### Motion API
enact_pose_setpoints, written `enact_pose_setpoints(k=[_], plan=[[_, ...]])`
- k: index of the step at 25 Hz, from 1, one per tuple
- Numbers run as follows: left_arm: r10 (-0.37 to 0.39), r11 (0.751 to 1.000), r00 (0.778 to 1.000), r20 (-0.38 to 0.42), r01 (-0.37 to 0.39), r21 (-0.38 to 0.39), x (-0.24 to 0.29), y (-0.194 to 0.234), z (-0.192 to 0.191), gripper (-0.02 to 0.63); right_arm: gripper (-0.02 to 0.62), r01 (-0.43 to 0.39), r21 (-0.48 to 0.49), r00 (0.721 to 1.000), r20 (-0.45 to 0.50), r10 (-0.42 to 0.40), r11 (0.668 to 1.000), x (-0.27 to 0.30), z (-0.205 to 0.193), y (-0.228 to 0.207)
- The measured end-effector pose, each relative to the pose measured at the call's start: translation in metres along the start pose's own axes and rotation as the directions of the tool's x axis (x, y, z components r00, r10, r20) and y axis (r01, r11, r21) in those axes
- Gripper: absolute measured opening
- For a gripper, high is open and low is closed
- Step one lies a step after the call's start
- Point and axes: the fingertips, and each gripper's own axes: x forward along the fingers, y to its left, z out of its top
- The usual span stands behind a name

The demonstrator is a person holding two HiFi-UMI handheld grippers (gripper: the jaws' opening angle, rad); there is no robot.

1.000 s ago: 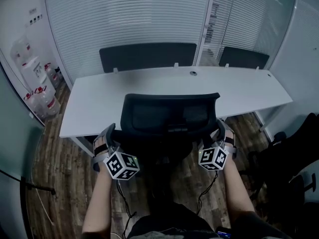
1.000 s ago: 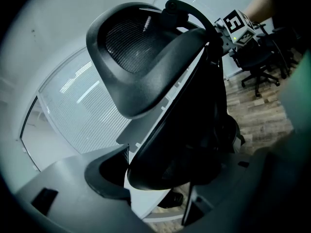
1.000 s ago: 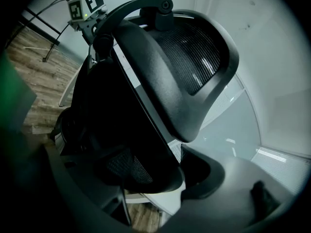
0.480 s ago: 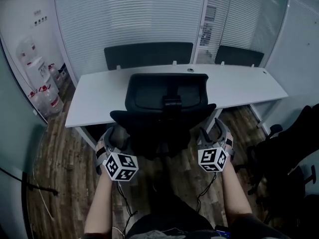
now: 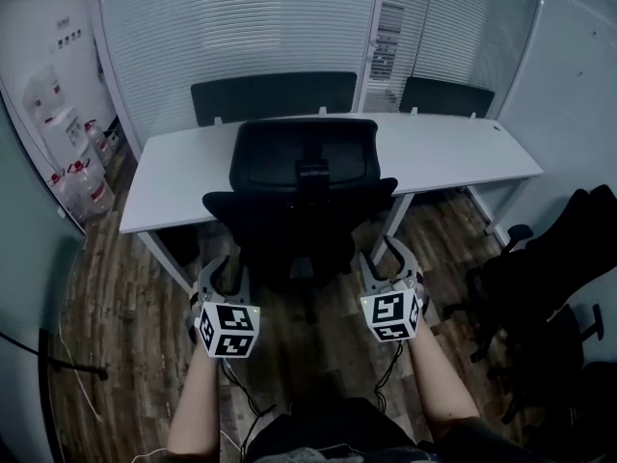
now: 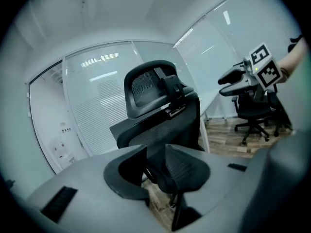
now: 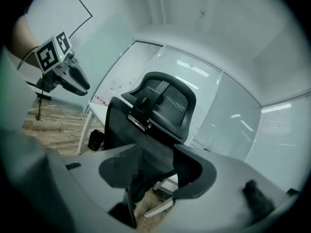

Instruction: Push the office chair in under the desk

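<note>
Far left: water bottles (image 5: 79,183) stand on the wooden floor (image 5: 106,287) by the wall.

Left claw (image 5: 224,276): held low over the floor, pointing toward the office chair (image 5: 299,191) and clear of it. Its jaws have just been closing. They now stand a narrow gap apart, with nothing between them. In the left gripper view only the chair's back shows beyond the gap.

Centre: the office chair is black, with a mesh backrest and a headrest. Its back faces the person. It stands at the near long edge of the white counter (image 5: 453,157), roughly at the middle of that edge. From the head view the headrest overlaps the counter top. The seat is hidden behind the backrest, so how far it sits under the counter cannot be told. Two dark chair backs (image 5: 275,95) show beyond the far edge of the counter, in front of a glazed wall with blinds.

Right claw (image 5: 386,258): held near the right side of the chair, apart from it. Its jaws have just been closing. They stand moderately wide and hold nothing.

Far right: further black chairs (image 5: 549,268) stand on the floor, well apart from the counter's end.
</note>
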Motion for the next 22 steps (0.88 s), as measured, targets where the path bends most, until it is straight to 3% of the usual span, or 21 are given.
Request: enact_pose_setpoints(k=[4,9,15,22], plan=[[0.016,1.0,1.0,0.002,-0.016,-0.024,-0.028,-0.024,0.0,0.064,0.103,0.008,0.023,0.999,0.034,-0.009,1.0,-0.027,0.001,0.006],[0.018,0.998,1.0,0.02,-0.017,-0.065,-0.073,-0.059,0.004,0.029,0.043,-0.022,0.066,0.997,0.077,0.017,0.998,-0.077,0.004,0.009],[0.003,0.989,0.999,0.036,0.002,-0.149,-0.124,-0.104,0.014,0.017,0.025,-0.091,0.088,0.992,0.096,0.082,0.992,-0.138,-0.007,0.01],[0.026,0.984,1.0,0.017,-0.023,-0.175,-0.191,-0.169,0.017,0.017,0.025,-0.152,0.076,0.984,0.107,0.143,0.985,-0.221,-0.028,0.009]])
